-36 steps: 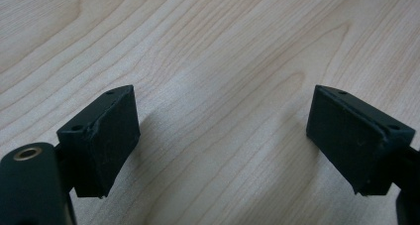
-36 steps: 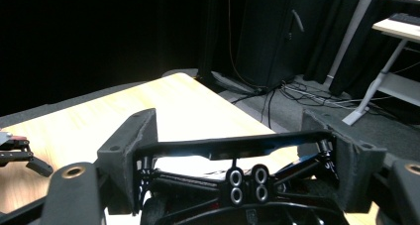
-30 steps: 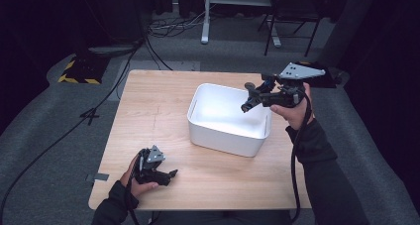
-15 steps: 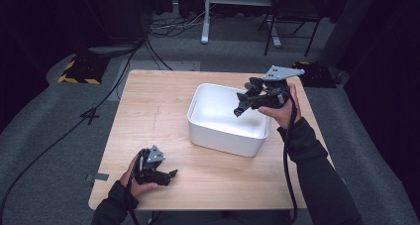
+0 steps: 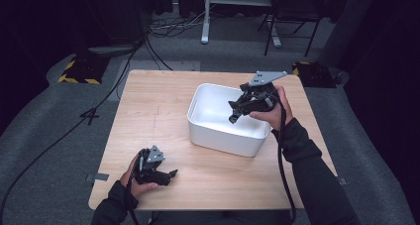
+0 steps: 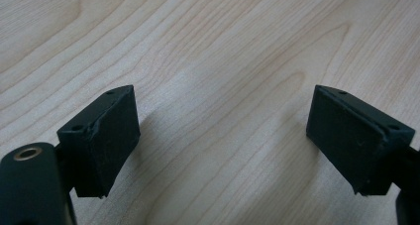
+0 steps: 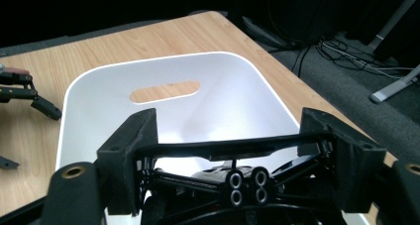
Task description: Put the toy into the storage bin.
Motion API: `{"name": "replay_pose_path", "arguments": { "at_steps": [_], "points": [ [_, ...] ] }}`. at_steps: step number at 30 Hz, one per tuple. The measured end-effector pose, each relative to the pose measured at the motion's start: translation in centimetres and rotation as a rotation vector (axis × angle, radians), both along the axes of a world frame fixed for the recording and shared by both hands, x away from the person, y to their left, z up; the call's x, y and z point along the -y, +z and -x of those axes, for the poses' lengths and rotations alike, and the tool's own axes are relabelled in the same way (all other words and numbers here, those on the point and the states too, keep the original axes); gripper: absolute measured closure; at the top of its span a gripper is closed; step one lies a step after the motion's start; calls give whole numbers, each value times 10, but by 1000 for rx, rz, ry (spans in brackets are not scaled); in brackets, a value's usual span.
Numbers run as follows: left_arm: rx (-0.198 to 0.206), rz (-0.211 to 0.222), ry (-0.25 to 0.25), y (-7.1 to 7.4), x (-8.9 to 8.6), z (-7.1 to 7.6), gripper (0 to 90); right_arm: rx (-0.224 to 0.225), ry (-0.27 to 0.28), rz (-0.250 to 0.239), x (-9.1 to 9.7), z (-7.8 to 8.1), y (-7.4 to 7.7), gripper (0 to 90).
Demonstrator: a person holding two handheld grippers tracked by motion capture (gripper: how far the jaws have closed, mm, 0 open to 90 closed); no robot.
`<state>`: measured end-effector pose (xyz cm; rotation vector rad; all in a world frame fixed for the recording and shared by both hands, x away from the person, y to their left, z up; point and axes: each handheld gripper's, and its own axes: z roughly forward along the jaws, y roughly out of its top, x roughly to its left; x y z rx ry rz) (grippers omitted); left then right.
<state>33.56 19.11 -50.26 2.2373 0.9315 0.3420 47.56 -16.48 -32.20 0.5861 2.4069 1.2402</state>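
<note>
A white plastic bin stands right of the middle of the wooden table. My right gripper hangs tilted over the bin's right half, shut on a black object built of thin bars. In the right gripper view that black object is clamped between the pads, with the bin's bare white inside and its handle slot beyond. My left gripper rests near the table's front left, pointing right. In its own view the left gripper is open over bare wood.
The left gripper also shows at the left edge of the right gripper view, on the table beside the bin. Cables, a chair and a stand's legs lie on the dark floor beyond the table's far edge.
My right hand has carried the black object leftward and down, from the bin's right rim to over its inside. The left gripper has not moved.
</note>
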Motion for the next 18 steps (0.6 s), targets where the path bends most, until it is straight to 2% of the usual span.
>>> {"name": "replay_pose_path", "arguments": {
  "at_steps": [18],
  "points": [
    [0, 0, 0, 0, 0, 0, 133, -55, 28, 102, -1, -1, -14, 246]
  ]
}}
